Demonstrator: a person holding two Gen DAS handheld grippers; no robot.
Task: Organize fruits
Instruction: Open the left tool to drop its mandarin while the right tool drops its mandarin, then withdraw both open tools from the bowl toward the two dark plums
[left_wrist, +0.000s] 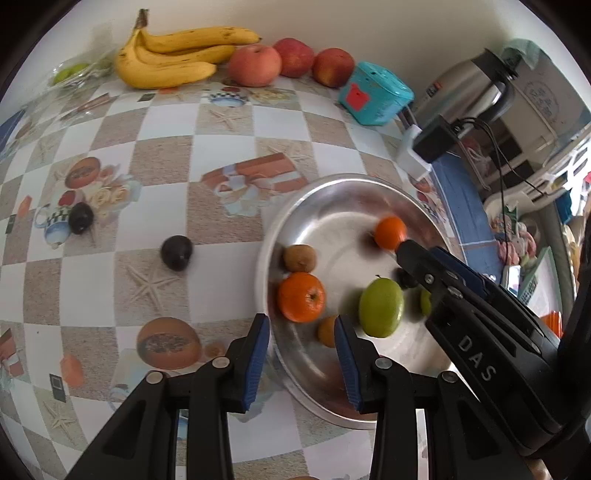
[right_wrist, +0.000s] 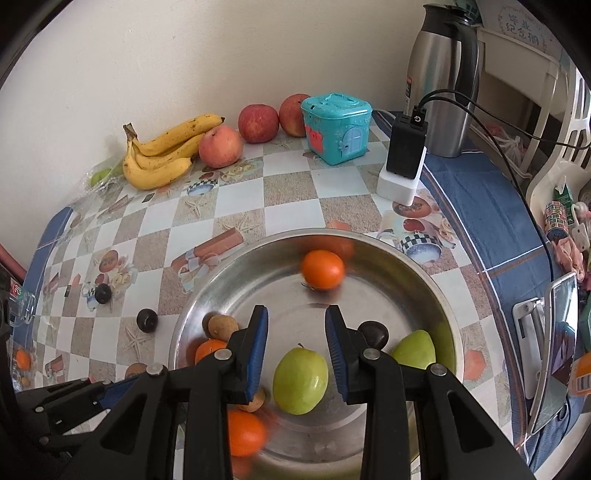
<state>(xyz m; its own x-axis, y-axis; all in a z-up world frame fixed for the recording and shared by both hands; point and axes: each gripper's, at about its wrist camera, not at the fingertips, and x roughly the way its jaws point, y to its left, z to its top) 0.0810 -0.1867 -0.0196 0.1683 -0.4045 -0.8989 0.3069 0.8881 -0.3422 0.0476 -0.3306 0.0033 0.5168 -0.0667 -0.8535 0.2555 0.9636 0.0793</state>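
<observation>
Two dark plums (left_wrist: 176, 252) lie loose on the checked surface (left_wrist: 155, 162); the left claw (left_wrist: 301, 363) hangs empty, jaws apart, over the steel bowl (left_wrist: 295, 210) rim; inside sit oranges (left_wrist: 301, 297) and a green fruit (right_wrist: 300, 380), beneath the empty, narrowly parted right claw (right_wrist: 297, 350).

- My left gripper (left_wrist: 301, 363) is matte black plastic with angular, cut-out arms; its fingers (left_wrist: 255, 360) carry ribbed blue pads; round silver rivets mark the joints
- My right gripper (right_wrist: 295, 356) has the same build: black linkage, blue pads, silver pivots
- From the left wrist camera I see white "DAS" lettering and small screws along the right gripper's side
</observation>
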